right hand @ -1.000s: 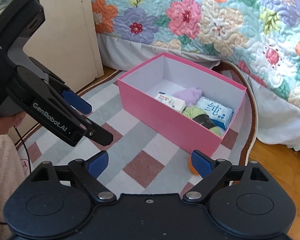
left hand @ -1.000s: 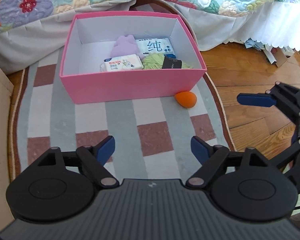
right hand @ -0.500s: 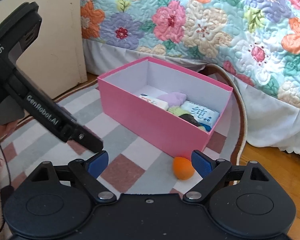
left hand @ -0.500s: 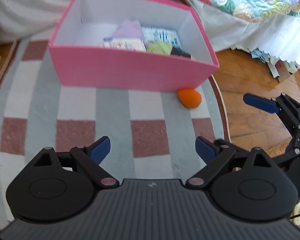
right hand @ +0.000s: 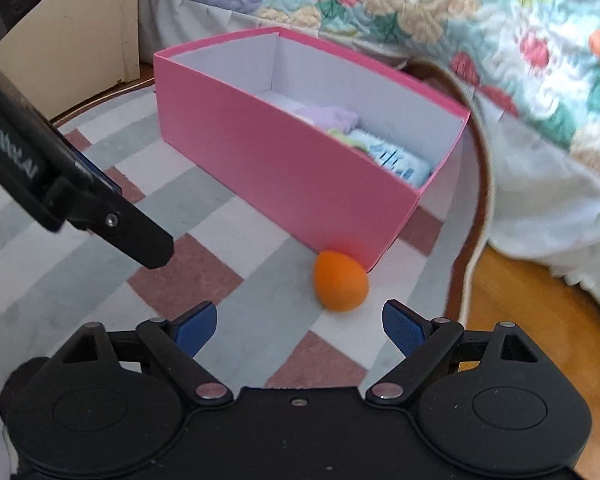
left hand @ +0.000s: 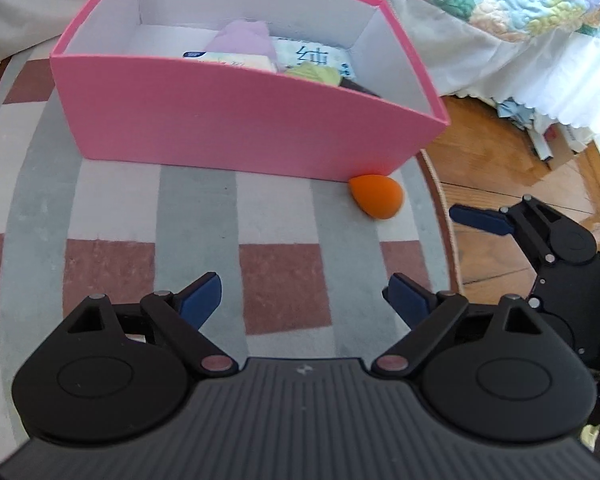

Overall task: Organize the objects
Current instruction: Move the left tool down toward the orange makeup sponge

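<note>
The small orange egg-shaped sponge [right hand: 341,286] lies on the checked rug [right hand: 228,280], just beside the near right corner of the open pink cardboard box [right hand: 284,168]. The right gripper [right hand: 299,325], jaws spread wide, hangs close in front of it. Best approach is probably low, straddling its narrow width. The box wall crowds the far side; rug toward the gripper is free. The left gripper [left hand: 306,298], jaws also spread, holds nothing.

A checked rug [left hand: 112,208] in grey, white and dull red is lying over a wooden floor [left hand: 496,160]. A floral quilt [right hand: 440,4] is hanging over the bed's white skirt [right hand: 540,200]. A cream cabinet panel [right hand: 88,20] is standing at the rug's edge, daylight falling across it.
</note>
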